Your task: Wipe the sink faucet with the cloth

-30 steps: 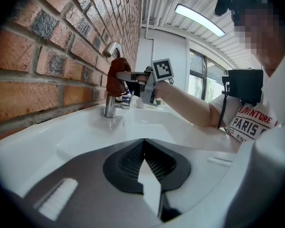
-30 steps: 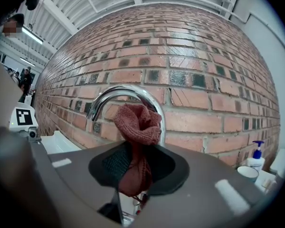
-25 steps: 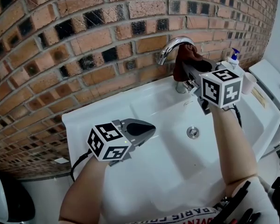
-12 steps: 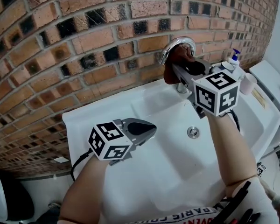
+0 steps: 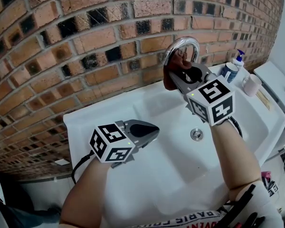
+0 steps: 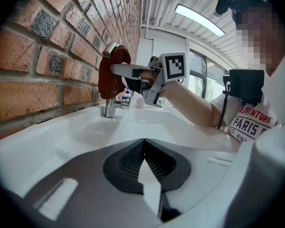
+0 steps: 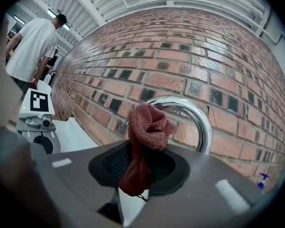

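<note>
Right, my right gripper (image 5: 179, 77) is clamped on the cloth (image 7: 145, 127). The jaws bite its lower half, so the bunched top stands proud of the tips. That wad sits against the faucet (image 5: 183, 42) at the outlet end of the chrome arch. From the left gripper view it looks draped over the down-turned spout, above the upright base.

What matters for the stroke is how the arch runs from here. Through the right gripper view the tube rises just behind the cloth, curves over the top, then drops away to the right of the jaws. So the unwiped length lies up and to the right of the tips, along the curve toward the wall. I judge the wipe should follow that bend, with the wrist rolling to keep the cloth on the metal.

My left gripper (image 5: 149, 131) has its jaws closed together with nothing between them. It hangs over the left front of the sink (image 5: 85, 122), well apart from the faucet, so the right one is the nearer by far and does the work.

A soap bottle (image 5: 236, 58) and a cup (image 5: 251, 85) stand on the ledge to the right of the faucet. I would mind them when the stroke comes down that side.
</note>
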Tool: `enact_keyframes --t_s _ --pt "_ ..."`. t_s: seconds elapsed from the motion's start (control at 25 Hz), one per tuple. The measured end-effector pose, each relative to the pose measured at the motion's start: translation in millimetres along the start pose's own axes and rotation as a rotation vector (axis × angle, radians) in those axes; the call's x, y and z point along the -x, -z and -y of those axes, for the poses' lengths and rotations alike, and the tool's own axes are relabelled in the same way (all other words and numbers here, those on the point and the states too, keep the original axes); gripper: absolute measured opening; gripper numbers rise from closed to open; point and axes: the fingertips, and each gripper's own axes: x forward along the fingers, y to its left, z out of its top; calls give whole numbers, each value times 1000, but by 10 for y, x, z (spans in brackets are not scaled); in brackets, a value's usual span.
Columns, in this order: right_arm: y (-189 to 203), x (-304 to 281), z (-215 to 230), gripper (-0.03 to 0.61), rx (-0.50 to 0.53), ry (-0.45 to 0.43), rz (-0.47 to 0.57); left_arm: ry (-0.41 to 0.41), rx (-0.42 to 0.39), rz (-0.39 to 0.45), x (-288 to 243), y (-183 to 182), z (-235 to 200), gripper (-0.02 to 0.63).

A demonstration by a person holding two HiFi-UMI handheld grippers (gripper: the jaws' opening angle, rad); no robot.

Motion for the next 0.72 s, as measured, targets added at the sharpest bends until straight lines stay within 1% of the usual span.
enact_keyframes --t_s 0.32,0.44,0.52,0.6,0.72 --pt "1 79 38 95 48 16 -32 1 0 -1 -1 2 -3 0" --pt "-58 210 40 95 74 21 -40 1 0 0 -5 6 -2 0" --pt "-136 339 -2 95 74 13 -28 1 -1 2 -9 4 0 0" --pt "-202 467 -151 95 26 -36 -4 0 -1 1 -6 3 -3 0" --pt "-179 611 -522 95 -133 -166 17 0 -1 -2 -1 7 0 0"
